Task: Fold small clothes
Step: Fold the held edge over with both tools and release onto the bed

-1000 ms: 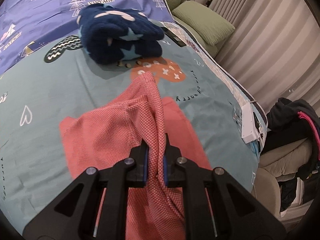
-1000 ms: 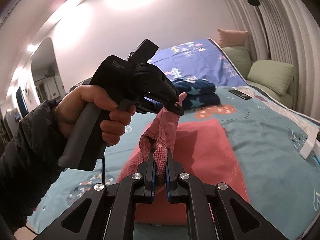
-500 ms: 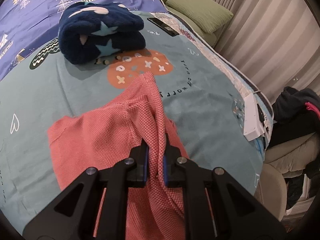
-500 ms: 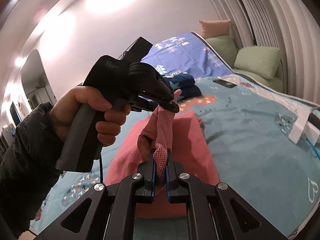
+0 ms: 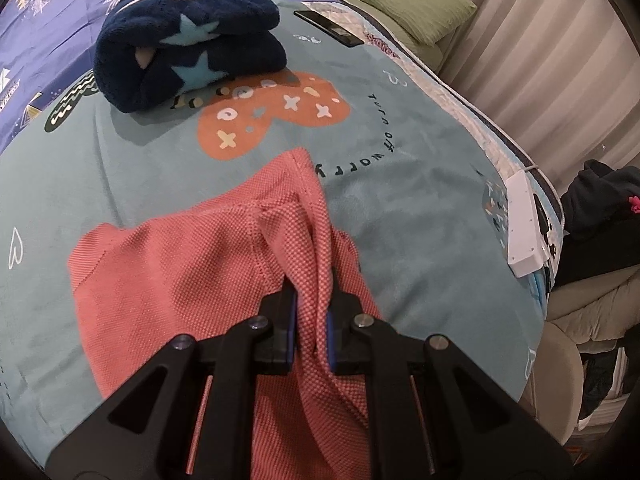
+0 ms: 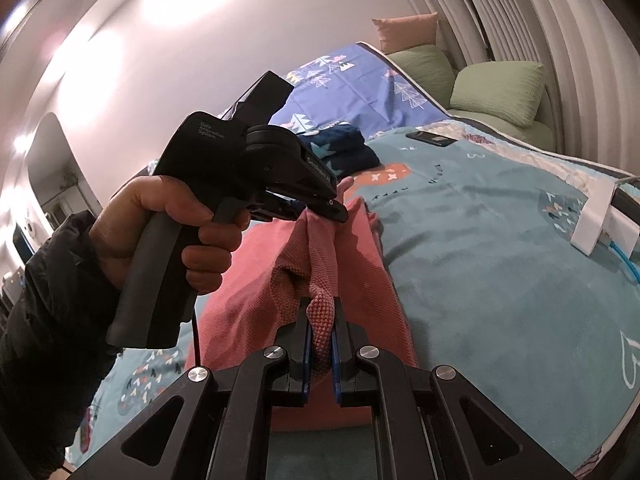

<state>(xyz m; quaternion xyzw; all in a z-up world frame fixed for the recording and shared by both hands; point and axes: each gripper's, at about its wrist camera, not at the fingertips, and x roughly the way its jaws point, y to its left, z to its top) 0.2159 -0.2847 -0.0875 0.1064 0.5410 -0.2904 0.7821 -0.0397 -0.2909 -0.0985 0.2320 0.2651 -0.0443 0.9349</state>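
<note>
Both tools clamped on one raised edge of a coral-pink knit garment [image 5: 180, 280] that lay on a teal printed blanket [image 5: 420, 220]. The left gripper [image 5: 312, 312] pinched a bunched ridge of the fabric between its blue pads; the right gripper [image 6: 320, 332] was likewise clenched on a fold nearer the camera, with a short span of cloth hanging between the two grips. In the right wrist view the person's left hand [image 6: 168, 220] was wrapped around the left tool's handle.

Compared with a second before, both tools had travelled across the bed and sunk a little, neither grip having loosened. The held edge had been carried over the garment's body, so more cloth now rested flat and the far hem lay just short of the orange heart print [image 5: 272, 120]. This probably marked the laying-down phase of a fold; releasing was not yet done.

A folded navy star-patterned fleece [image 5: 188, 44] sat well apart, beyond the heart, apparently finished.
</note>
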